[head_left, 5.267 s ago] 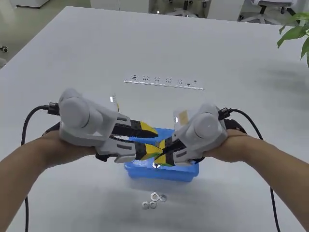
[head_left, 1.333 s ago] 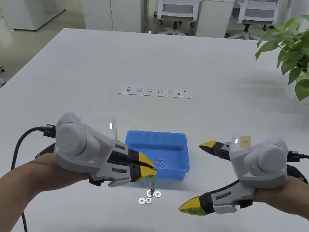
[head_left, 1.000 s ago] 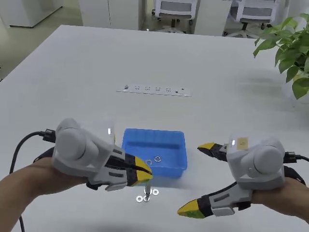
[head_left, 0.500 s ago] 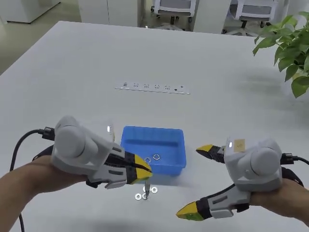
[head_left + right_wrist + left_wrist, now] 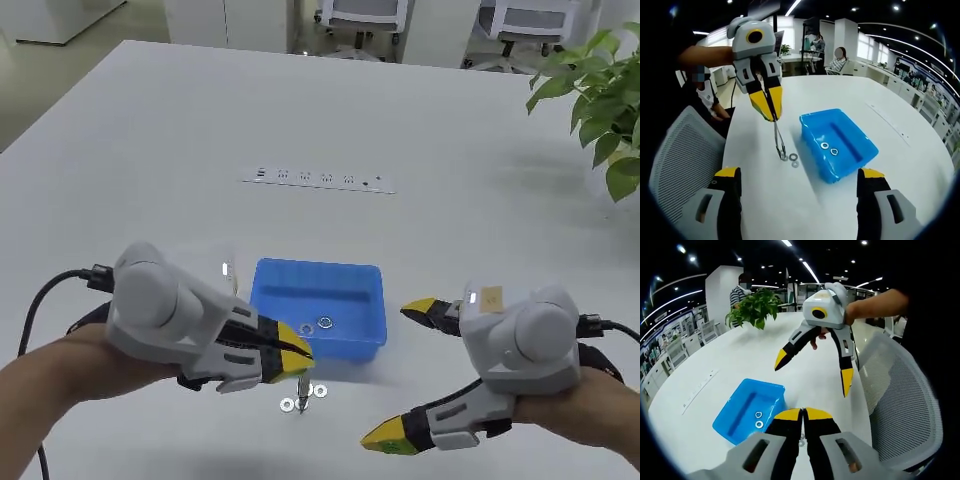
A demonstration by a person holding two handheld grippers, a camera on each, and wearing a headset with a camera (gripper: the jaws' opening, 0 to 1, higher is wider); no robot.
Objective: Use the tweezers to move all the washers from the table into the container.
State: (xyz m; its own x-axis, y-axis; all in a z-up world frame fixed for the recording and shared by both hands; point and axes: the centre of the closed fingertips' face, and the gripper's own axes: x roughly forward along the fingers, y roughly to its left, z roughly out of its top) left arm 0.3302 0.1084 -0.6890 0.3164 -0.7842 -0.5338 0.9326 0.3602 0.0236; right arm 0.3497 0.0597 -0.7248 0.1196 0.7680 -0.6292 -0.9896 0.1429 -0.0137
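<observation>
The left gripper [image 5: 295, 352] is held low, jaws pressed together on the tweezers [image 5: 778, 140] (tips pointed downward); the right gripper [image 5: 385, 373] is held alongside, jaws spread wide.

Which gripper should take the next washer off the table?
Left. The left gripper is shut on the tweezers, tips at the washers by the container; the right gripper is open and empty.
</observation>
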